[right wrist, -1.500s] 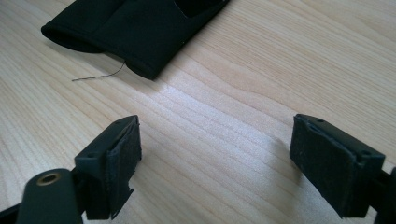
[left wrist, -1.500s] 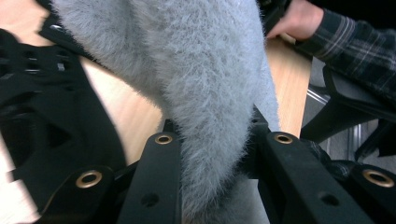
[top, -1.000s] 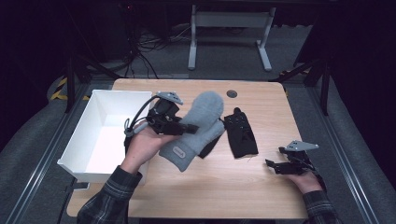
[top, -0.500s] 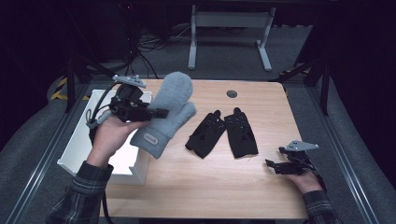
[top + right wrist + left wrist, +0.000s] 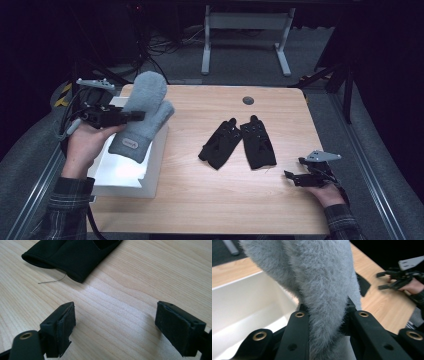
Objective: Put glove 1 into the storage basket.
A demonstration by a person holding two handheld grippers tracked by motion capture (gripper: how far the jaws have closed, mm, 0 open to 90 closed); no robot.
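My left gripper (image 5: 131, 116) is shut on a grey fuzzy mitten (image 5: 142, 112) and holds it in the air over the right side of the white box (image 5: 131, 172). In the left gripper view the mitten (image 5: 322, 282) rises between the jaws of the left gripper (image 5: 327, 320), pinched at its middle. A pair of black gloves (image 5: 239, 142) lies flat on the wooden table (image 5: 210, 200). My right gripper (image 5: 292, 177) rests near the table's right front edge. In the right gripper view, the right gripper (image 5: 115, 325) stands open over bare wood, a short way from a black glove cuff (image 5: 72, 257).
The white box (image 5: 242, 305) sits at the table's left edge, its inside open below the mitten. A dark round grommet (image 5: 248, 100) sits near the table's far edge. Metal desk legs (image 5: 245, 40) stand on the dark floor beyond.
The left hand has carried the grey mitten leftward from beside the black gloves to above the white box. The right gripper has stayed put.
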